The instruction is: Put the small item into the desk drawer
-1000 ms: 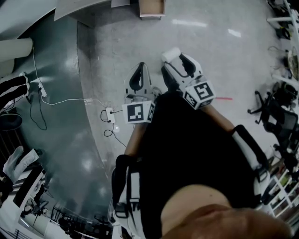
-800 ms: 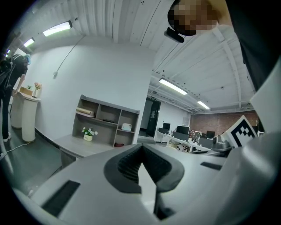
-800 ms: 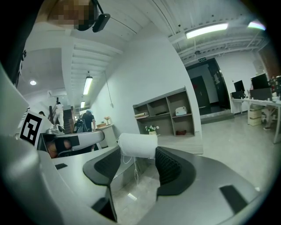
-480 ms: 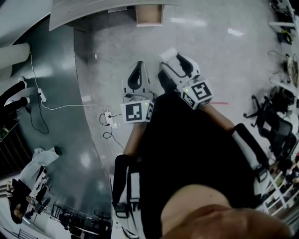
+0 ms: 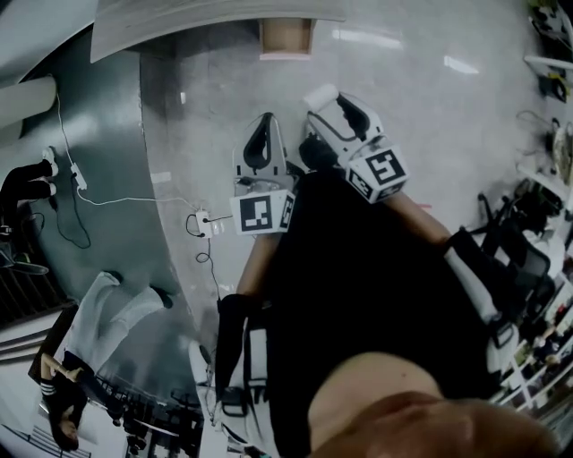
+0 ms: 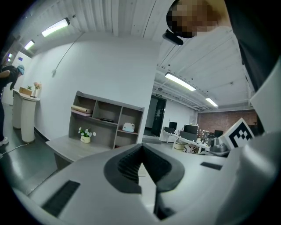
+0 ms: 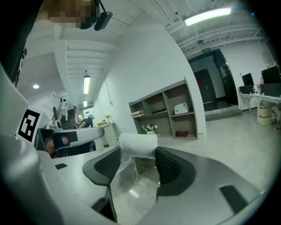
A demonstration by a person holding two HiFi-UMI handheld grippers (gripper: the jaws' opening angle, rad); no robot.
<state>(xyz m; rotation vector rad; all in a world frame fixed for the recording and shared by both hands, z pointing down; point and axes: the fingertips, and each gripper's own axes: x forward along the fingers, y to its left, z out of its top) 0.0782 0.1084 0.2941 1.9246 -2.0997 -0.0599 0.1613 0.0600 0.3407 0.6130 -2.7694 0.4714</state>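
Observation:
In the head view both grippers point over the pale floor toward a grey desk (image 5: 206,20) at the top, with an open brown drawer (image 5: 286,36) under its edge. My right gripper (image 5: 338,112) is shut on a small white spool of thread (image 5: 320,96). In the right gripper view the spool (image 7: 137,145) lies crosswise between the black pads, a loose thread hanging from it, and the right gripper (image 7: 139,163) grips its ends. My left gripper (image 5: 265,125) is beside it. In the left gripper view the left gripper (image 6: 141,165) has its pads meeting, nothing between them.
A power strip with white cable (image 5: 201,222) lies on the floor left of my grippers. A person in light clothes (image 5: 98,313) stands at lower left. Office chairs (image 5: 528,241) crowd the right. A grey shelf unit (image 6: 107,118) stands behind the desk (image 6: 74,147).
The desk and drawer have slid a little further into the top of the head view. Both grippers keep their states. The person at lower left has walked further into view.

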